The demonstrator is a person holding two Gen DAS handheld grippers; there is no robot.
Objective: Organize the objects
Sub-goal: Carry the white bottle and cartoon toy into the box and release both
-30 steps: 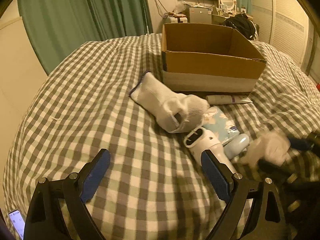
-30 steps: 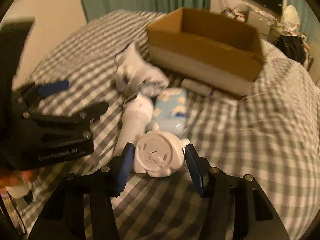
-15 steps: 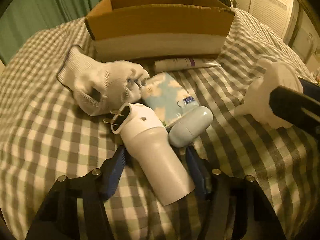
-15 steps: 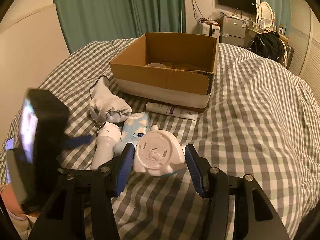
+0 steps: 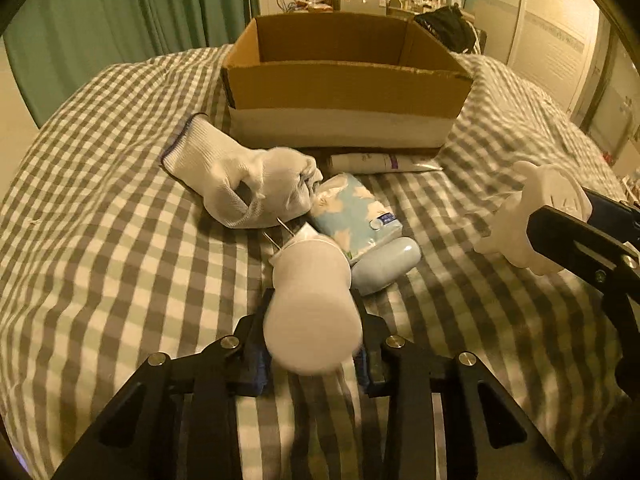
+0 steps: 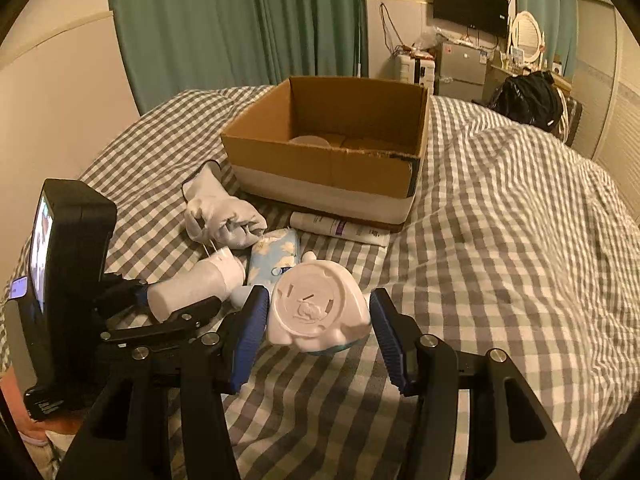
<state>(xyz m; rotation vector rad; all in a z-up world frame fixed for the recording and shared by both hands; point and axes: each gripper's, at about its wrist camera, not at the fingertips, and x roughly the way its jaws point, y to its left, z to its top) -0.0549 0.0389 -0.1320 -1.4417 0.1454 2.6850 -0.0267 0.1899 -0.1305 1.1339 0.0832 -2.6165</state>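
My left gripper (image 5: 312,354) is shut on a white plug-in device (image 5: 312,304) with metal prongs and holds it above the checked bed; it also shows in the right wrist view (image 6: 196,286). My right gripper (image 6: 318,326) is shut on a white round figurine (image 6: 316,308), which the left wrist view shows at right (image 5: 536,212). An open cardboard box (image 5: 344,84) stands beyond, also seen from the right wrist (image 6: 328,148). In front of it lie a white glove (image 5: 248,184), a blue tissue pack (image 5: 352,208), a pale blue oval object (image 5: 386,264) and a white tube (image 5: 380,162).
The grey checked bedspread (image 6: 500,220) covers the whole bed. Green curtains (image 6: 240,20) hang behind. A black bag (image 6: 524,98), a TV and cluttered furniture stand at the back right. A round pale item (image 6: 310,141) lies inside the box.
My left gripper came down open around the white plug-in device, shut on it and lifted it off the bed. My right gripper kept its hold on the figurine and rose.
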